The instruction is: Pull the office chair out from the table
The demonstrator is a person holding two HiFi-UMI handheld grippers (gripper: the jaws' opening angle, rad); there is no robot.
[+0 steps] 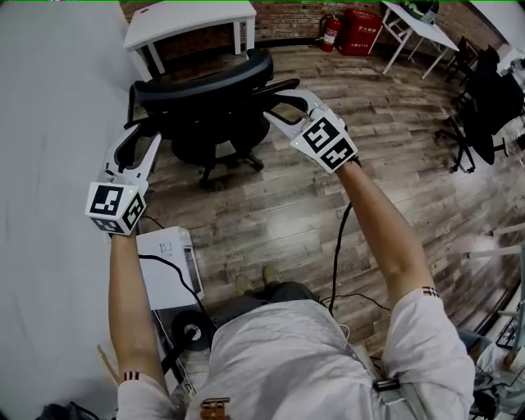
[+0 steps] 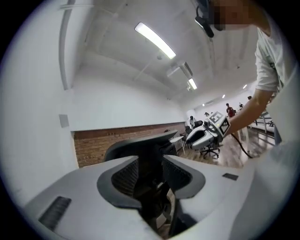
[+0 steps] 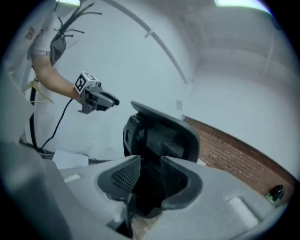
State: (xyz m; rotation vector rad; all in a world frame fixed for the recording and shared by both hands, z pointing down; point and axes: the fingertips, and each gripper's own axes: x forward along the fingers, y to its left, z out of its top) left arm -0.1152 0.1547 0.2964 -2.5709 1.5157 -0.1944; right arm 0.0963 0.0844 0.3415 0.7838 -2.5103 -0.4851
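Head view, chair: the office chair point(image 1: 205, 90) stands on the wood floor point(image 1: 279, 205) just before the white table point(image 1: 189, 18), with its back toward the person.
Head view, grippers: the left gripper point(image 1: 138, 139) is at the left armrest point(image 1: 135, 115), and the right gripper point(image 1: 275, 105) is at the right armrest point(image 1: 283, 85).
Left gripper view, jaws: closed part way. A dark chair part fills the gap between the pads point(image 2: 124, 176), so I judge it gripped.
Right gripper view, jaws: the same, a dark chair part sits between the pads point(image 3: 125, 174).
Step advice: pull both hands back evenly and level, so the chair rolls straight and does not turn.
Containers: the red box point(image 1: 361, 33) by the brick wall point(image 1: 287, 16) is shut and its content is hidden.
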